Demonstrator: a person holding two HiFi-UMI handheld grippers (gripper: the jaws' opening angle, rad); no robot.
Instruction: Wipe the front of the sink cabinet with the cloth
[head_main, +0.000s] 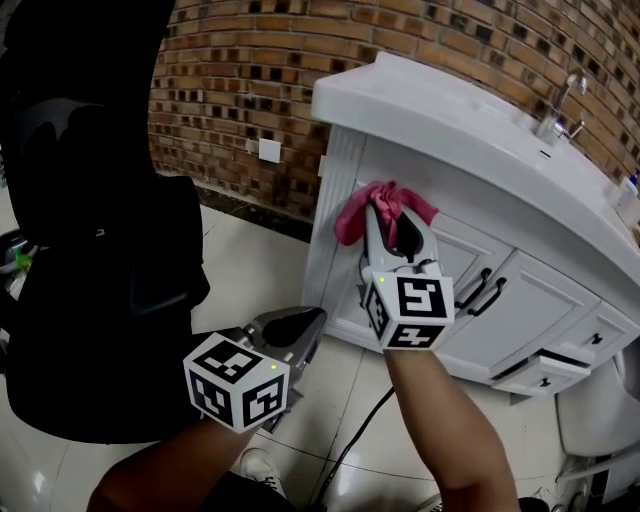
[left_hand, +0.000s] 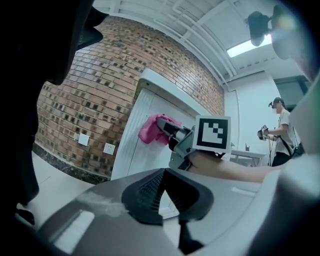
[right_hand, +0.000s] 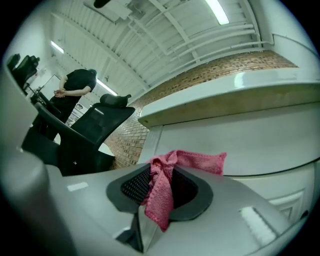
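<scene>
The white sink cabinet (head_main: 470, 250) stands against a brick wall. A pink cloth (head_main: 385, 205) is pressed on the cabinet's front at its upper left, just under the countertop edge. My right gripper (head_main: 388, 218) is shut on the cloth. In the right gripper view the cloth (right_hand: 161, 192) hangs pinched between the jaws, one end spread against the cabinet front (right_hand: 240, 135). My left gripper (head_main: 300, 325) hangs low and left of the cabinet, jaws together, holding nothing. The left gripper view shows the cloth (left_hand: 152, 130) on the cabinet panel (left_hand: 132, 150), ahead of the left gripper (left_hand: 162, 192).
A black office chair (head_main: 90, 250) stands close on the left. The cabinet doors have black handles (head_main: 485, 290), and a drawer (head_main: 545, 370) at the lower right is pulled open. A faucet (head_main: 555, 105) is on top. A cable (head_main: 350, 450) runs across the tiled floor. A person (left_hand: 280, 130) stands far off.
</scene>
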